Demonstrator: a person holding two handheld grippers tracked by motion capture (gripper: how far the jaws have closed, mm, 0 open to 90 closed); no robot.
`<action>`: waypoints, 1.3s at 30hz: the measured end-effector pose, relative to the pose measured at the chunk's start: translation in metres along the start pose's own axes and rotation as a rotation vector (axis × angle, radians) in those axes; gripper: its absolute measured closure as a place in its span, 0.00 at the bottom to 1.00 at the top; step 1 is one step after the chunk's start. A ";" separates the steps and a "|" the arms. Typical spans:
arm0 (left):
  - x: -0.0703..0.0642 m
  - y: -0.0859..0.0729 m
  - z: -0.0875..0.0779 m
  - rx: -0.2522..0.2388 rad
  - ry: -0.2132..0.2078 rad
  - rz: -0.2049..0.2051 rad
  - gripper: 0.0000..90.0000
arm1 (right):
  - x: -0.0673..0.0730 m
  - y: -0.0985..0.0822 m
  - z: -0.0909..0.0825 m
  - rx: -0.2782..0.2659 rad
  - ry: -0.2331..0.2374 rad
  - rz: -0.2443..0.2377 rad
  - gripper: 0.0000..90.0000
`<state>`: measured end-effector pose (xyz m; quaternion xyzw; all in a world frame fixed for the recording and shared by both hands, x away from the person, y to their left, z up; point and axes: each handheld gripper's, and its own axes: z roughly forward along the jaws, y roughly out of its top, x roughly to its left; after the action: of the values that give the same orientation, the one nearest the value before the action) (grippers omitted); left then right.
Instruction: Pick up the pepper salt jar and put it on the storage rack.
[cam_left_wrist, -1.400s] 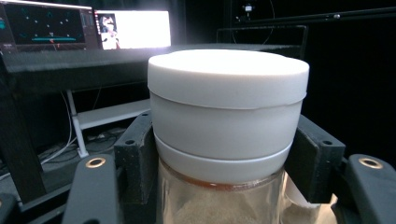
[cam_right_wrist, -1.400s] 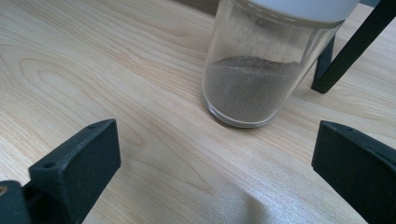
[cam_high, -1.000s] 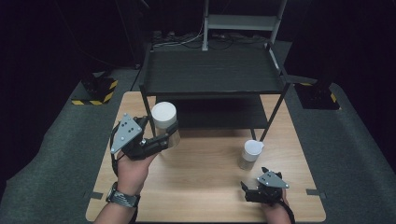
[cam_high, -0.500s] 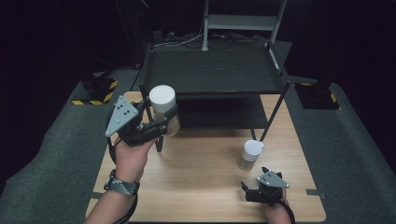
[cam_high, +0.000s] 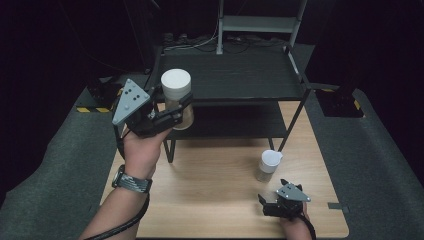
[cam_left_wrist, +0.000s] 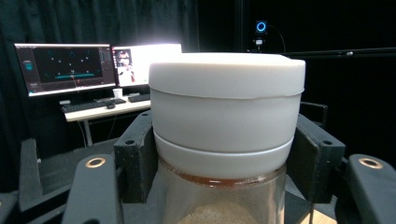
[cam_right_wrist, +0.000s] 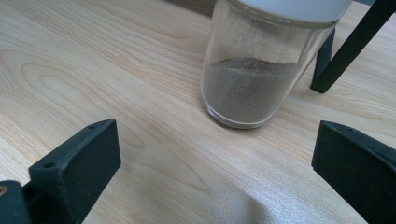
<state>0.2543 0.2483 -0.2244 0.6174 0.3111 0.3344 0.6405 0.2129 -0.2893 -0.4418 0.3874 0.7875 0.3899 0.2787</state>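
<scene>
My left gripper (cam_high: 172, 112) is shut on a glass jar (cam_high: 177, 97) with a wide white lid, held upright in the air at the left front corner of the black shelf rack (cam_high: 235, 75). In the left gripper view the jar (cam_left_wrist: 226, 135) sits between both jaws, with pale powder at its bottom. A second, smaller glass jar (cam_high: 268, 166) with a white lid stands on the wooden table (cam_high: 210, 200) by the rack's right front leg. My right gripper (cam_high: 267, 204) rests low on the table just in front of it, open, and the small jar (cam_right_wrist: 254, 70) holds grey-brown powder.
The rack has a black top shelf and a lower shelf (cam_high: 235, 120) over the table's far half. Its thin legs (cam_high: 295, 122) stand on the table. Monitors and a keyboard on a desk (cam_left_wrist: 88, 88) show far off in the left gripper view. Dark floor surrounds the table.
My left gripper has lifted the big jar up and away from me, from the table's left side to the level of the rack's top shelf. The right gripper and small jar stayed put.
</scene>
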 end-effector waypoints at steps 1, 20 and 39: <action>0.000 0.002 0.002 -0.001 0.001 0.000 0.39 | 0.000 0.000 0.000 0.000 0.000 0.001 0.00; 0.002 0.021 0.049 -0.008 0.031 -0.010 0.39 | -0.001 -0.002 -0.001 -0.010 0.004 0.011 0.00; 0.006 0.019 0.088 0.002 0.096 -0.024 0.39 | -0.004 -0.004 -0.002 -0.020 0.016 0.023 0.00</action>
<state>0.3282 0.2027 -0.2017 0.5974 0.3492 0.3556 0.6282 0.2125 -0.2951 -0.4433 0.3907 0.7813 0.4038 0.2717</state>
